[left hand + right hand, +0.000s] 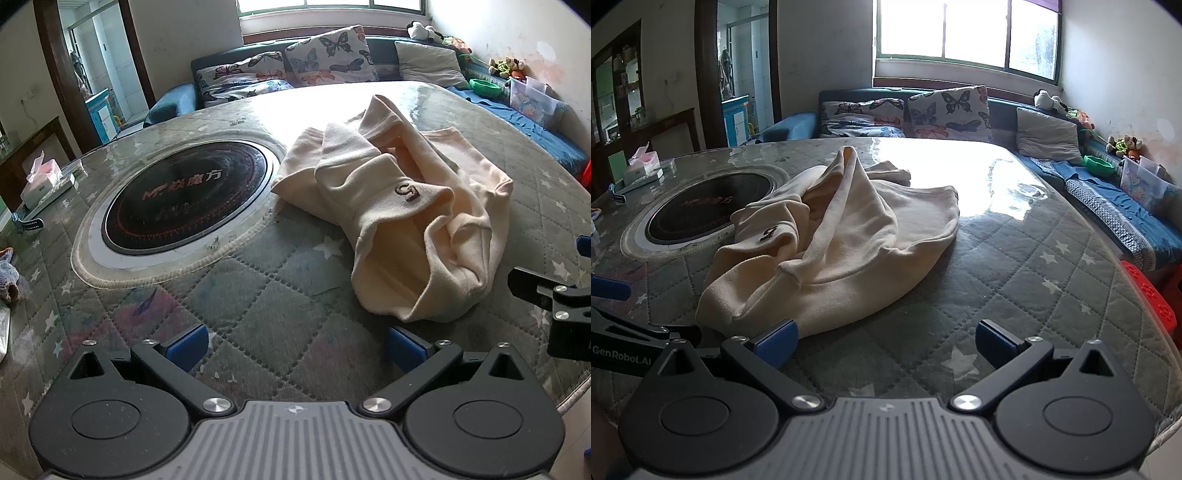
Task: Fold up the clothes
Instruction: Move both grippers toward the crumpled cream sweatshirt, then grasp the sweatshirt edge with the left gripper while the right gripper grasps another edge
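A cream sweatshirt lies crumpled on the quilted table cover, with a small dark logo on a folded part. It also shows in the right wrist view. My left gripper is open and empty, just short of the garment's near edge and to its left. My right gripper is open and empty, with its left pad close to the garment's near hem. The right gripper shows at the right edge of the left wrist view.
A round black induction cooktop is set in the table left of the garment. A tissue box sits at the far left. A sofa with butterfly cushions stands behind. A red stool is at the right table edge.
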`<control>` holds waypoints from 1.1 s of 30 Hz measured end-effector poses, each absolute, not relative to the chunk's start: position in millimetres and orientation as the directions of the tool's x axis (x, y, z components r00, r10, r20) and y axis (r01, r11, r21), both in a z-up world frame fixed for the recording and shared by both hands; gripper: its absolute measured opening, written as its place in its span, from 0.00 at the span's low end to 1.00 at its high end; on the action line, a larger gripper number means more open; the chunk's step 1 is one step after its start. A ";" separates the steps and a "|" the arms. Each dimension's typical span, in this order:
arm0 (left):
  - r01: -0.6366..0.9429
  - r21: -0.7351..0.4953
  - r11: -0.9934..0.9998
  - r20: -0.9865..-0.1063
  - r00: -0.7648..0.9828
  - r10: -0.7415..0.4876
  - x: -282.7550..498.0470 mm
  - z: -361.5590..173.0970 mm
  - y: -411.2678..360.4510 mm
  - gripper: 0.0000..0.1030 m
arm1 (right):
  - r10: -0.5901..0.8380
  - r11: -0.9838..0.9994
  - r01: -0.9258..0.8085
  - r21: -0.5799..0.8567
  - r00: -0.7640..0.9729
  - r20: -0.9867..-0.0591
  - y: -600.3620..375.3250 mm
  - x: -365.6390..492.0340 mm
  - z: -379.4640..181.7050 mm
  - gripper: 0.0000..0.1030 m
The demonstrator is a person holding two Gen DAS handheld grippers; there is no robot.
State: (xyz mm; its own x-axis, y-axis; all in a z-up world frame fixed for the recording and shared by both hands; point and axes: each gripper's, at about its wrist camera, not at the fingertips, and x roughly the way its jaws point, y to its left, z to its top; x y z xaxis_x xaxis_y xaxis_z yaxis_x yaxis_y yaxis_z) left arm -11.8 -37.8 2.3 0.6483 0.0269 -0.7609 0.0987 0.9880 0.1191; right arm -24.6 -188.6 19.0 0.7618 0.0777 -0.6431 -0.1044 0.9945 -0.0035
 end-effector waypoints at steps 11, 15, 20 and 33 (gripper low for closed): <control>0.104 0.120 0.987 -0.761 0.649 0.024 -0.4 7.5 -37.4 1.00 | 0.090 0.994 -0.113 0.005 0.760 -0.643 -186.5 -14.0 19.6 1.00; 0.107 0.121 0.987 -0.756 0.654 0.022 5.2 11.0 -36.2 1.00 | 0.093 0.993 -0.122 -0.001 0.761 -0.642 -185.0 -7.6 20.9 1.00; 0.117 0.127 0.985 -0.745 0.666 0.017 15.5 17.6 -35.3 1.00 | 0.096 0.991 -0.135 -0.012 0.761 -0.642 -184.6 2.7 22.3 1.00; 0.157 0.124 0.980 -0.688 0.725 -0.029 66.4 45.7 -29.6 1.00 | 0.135 0.984 -0.178 -0.008 0.775 -0.618 -190.9 52.3 48.1 1.00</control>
